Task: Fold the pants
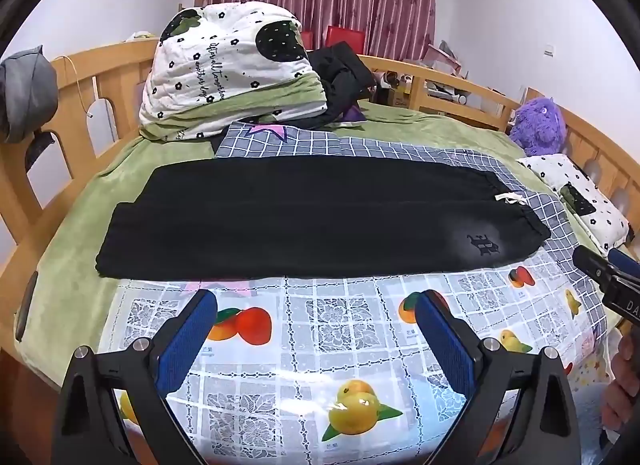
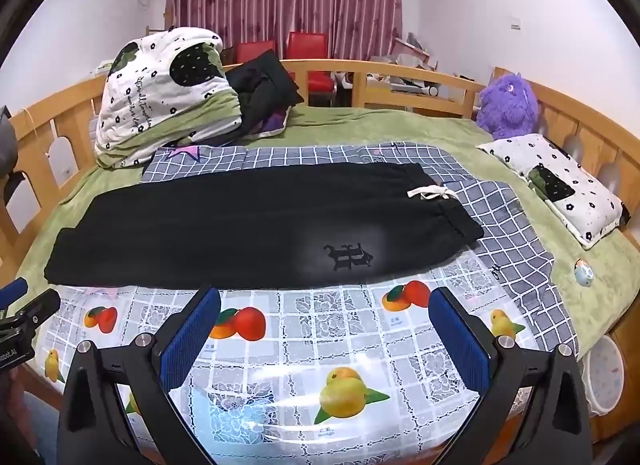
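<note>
Black pants lie flat across the bed, folded lengthwise, waistband with a white drawstring at the right and leg hems at the left. They also show in the right wrist view, with a dark logo near the waist. My left gripper is open and empty, just short of the pants' near edge. My right gripper is open and empty, near the same edge below the logo. The right gripper's tip shows at the far right of the left wrist view.
A fruit-print plastic cloth and a grey checked sheet lie under the pants on a green blanket. A folded quilt and dark clothes sit at the back. A purple plush toy, a pillow and wooden bed rails surround.
</note>
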Demonstrator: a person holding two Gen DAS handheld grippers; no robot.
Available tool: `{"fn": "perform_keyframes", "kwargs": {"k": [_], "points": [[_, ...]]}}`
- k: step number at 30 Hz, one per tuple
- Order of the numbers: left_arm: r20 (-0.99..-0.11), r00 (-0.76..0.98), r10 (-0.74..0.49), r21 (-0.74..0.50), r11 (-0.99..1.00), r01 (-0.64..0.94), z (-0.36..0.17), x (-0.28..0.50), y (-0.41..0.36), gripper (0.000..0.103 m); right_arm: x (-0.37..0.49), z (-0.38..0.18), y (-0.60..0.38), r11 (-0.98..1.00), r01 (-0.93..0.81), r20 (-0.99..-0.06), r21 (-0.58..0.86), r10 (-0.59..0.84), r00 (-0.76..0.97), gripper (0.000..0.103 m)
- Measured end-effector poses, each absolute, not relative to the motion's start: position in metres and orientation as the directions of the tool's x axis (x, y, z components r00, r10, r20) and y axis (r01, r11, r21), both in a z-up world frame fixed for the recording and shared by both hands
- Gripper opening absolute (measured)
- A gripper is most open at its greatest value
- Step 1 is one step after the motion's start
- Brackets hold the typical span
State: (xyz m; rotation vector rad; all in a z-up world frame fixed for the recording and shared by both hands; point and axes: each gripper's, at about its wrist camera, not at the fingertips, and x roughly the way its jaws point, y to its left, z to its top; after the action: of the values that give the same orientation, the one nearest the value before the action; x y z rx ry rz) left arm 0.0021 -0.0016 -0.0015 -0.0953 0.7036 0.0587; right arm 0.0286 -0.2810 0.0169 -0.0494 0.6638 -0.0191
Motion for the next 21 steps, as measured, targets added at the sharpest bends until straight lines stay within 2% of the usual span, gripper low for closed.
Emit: {"fn": "perform_keyframes", "kwargs": {"k": [21], "points": [[-0.651,0.758,0.031,-0.059,0.994,-0.091,-0.0034,-0.0004,-0.0022,0.1,0.0298,0.0112,-0.2832,0.999,0.008,-0.625,-0.053,-0.039,0.78,0.102]]}}
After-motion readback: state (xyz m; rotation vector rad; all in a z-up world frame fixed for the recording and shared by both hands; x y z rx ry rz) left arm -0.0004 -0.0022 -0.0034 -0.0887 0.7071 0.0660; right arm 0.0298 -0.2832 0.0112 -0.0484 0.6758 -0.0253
